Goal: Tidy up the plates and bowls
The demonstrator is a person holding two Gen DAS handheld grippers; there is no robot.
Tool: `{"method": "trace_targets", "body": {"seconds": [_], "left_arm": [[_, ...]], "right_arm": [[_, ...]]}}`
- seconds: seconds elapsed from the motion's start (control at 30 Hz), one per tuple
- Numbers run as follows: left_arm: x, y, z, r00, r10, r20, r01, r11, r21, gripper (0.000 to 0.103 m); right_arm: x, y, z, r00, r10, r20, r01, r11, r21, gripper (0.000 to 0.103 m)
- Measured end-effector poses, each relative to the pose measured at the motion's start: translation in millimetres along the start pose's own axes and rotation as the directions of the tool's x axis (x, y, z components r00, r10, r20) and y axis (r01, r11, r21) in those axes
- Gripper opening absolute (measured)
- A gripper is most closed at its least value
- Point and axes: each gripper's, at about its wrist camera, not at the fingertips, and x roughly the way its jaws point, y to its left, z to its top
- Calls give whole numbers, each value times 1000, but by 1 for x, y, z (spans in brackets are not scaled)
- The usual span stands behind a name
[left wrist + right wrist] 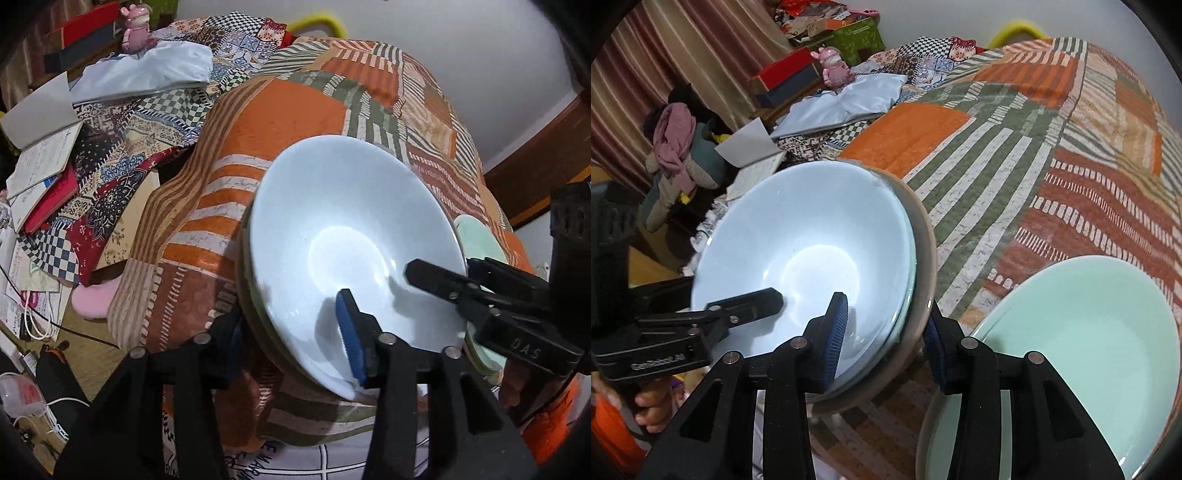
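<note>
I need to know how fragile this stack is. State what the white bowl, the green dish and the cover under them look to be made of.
White bowl: likely glazed ceramic; smooth, glossy, with a bright light reflection at its bottom.
Green dish: likely glazed ceramic or porcelain, possibly glass; pale, even sheen.
Patchwork cover: printed woven fabric, matte, looks slightly textured.

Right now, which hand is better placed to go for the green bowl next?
Right, probably. The right gripper straddles the white bowl's rim on the side nearest the green bowl, which lies just beside its outer finger; the left gripper sits across the white bowl.
</note>
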Motion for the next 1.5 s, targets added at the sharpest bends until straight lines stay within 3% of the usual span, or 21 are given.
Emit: {"method": "trace_targets", "body": {"seconds": [0.33,0.6,1.03,1.5], "left_arm": [[-11,-11,3,998,51,35,-51,999,-1,44],[-27,-28,3,995,61,80,-62,998,13,44],[-49,-79,13,989,7,146,-19,997,81,44],[-33,-139,8,993,-28,112,10,987,158,44]], "right_arm": [[-9,-6,2,1000,-3,14,2,999,37,33],[-35,-6,1,996,-17,88,13,999,37,33],[-87,-34,-3,977,-61,203,45,996,82,33],[-120,-74,-32,964,-116,240,80,985,154,33]]}}
